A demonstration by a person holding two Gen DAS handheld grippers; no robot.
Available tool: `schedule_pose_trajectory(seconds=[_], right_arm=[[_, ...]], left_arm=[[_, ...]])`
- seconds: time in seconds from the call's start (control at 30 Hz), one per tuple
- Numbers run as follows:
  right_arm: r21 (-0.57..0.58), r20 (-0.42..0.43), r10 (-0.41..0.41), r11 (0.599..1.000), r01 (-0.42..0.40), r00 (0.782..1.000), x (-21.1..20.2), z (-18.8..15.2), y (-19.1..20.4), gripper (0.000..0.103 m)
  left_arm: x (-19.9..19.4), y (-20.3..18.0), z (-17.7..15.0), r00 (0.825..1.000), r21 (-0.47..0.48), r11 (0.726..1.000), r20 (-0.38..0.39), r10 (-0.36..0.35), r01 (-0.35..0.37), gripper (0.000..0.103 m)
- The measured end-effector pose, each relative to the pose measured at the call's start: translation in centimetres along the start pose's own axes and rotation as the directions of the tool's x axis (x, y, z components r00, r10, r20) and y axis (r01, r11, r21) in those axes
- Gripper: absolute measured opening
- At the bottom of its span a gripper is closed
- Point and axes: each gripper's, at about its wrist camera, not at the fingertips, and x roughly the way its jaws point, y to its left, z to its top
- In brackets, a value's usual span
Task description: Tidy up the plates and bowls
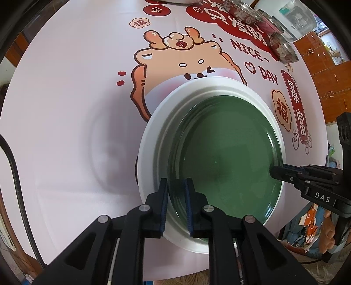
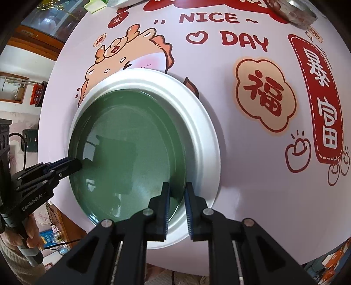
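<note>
A green plate [image 1: 226, 153] lies inside a larger white plate [image 1: 153, 131] near the table's front edge. My left gripper [image 1: 177, 197] is shut on the green plate's near rim. My right gripper [image 2: 177, 197] is shut on the green plate's [image 2: 131, 153] rim at the other side, over the white plate [image 2: 201, 122]. In the left wrist view the right gripper [image 1: 274, 171] reaches in from the right. In the right wrist view the left gripper [image 2: 79, 164] reaches in from the left.
The round table [image 1: 65, 109] has a pink cloth printed with a cartoon dragon [image 1: 175, 59]. Glass jars with snacks [image 1: 283, 48] and a clear container [image 1: 294, 19] stand at the back right. A metal bowl [image 2: 294, 11] sits at the far edge.
</note>
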Motion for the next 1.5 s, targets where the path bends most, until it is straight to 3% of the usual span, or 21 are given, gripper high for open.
schedule_pose_trajectory(seconds=[0.17, 0.3, 0.4, 0.7, 0.9, 1.13, 1.27, 1.5], right_arm=[[-0.032, 0.024, -0.047, 0.998, 0.048, 0.999, -0.7, 0.0, 0.4, 0.015], [-0.051, 0.071, -0.074, 0.996, 0.077, 0.995, -1.8, -0.2, 0.8, 0.029], [-0.057, 0.08, -0.075, 0.995, 0.08, 0.994, -2.2, -0.4, 0.8, 0.03], [-0.066, 0.098, -0.061, 0.996, 0.068, 0.993, -3.2, -1.3, 0.9, 0.03], [-0.076, 0.147, -0.064, 0.994, 0.075, 0.987, -5.2, -2.0, 1.5, 0.03], [-0.083, 0.202, -0.061, 0.993, 0.079, 0.978, -7.9, -3.0, 2.1, 0.03], [-0.096, 0.229, -0.04, 0.993, 0.064, 0.973, -9.7, -2.9, 2.6, 0.03], [-0.142, 0.35, -0.044, 0.985, 0.1, 0.936, -16.3, 0.3, 3.4, 0.03]], left_arm=[[-0.2, -0.5, -0.2, 1.0, 0.011, 1.0, 0.001, -0.004, 0.004, 0.023], [-1.1, -1.0, -0.2, 0.999, 0.036, 0.999, 0.031, 0.018, -0.019, 0.036], [-1.8, -1.2, -0.1, 0.998, 0.042, 0.998, 0.055, 0.036, -0.039, 0.044], [-4.2, -2.1, -0.7, 0.993, 0.057, 0.997, 0.113, 0.044, -0.051, 0.05], [-7.3, -3.5, -1.6, 0.981, 0.081, 0.995, 0.191, 0.035, -0.051, 0.057], [-12.4, -4.4, -2.7, 0.946, 0.091, 0.993, 0.321, 0.038, -0.071, 0.068], [-15.3, -4.5, -2.8, 0.929, 0.093, 0.992, 0.369, 0.043, -0.083, 0.068], [-21.0, -4.5, 0.1, 0.886, 0.102, 0.985, 0.457, 0.081, -0.142, 0.07]])
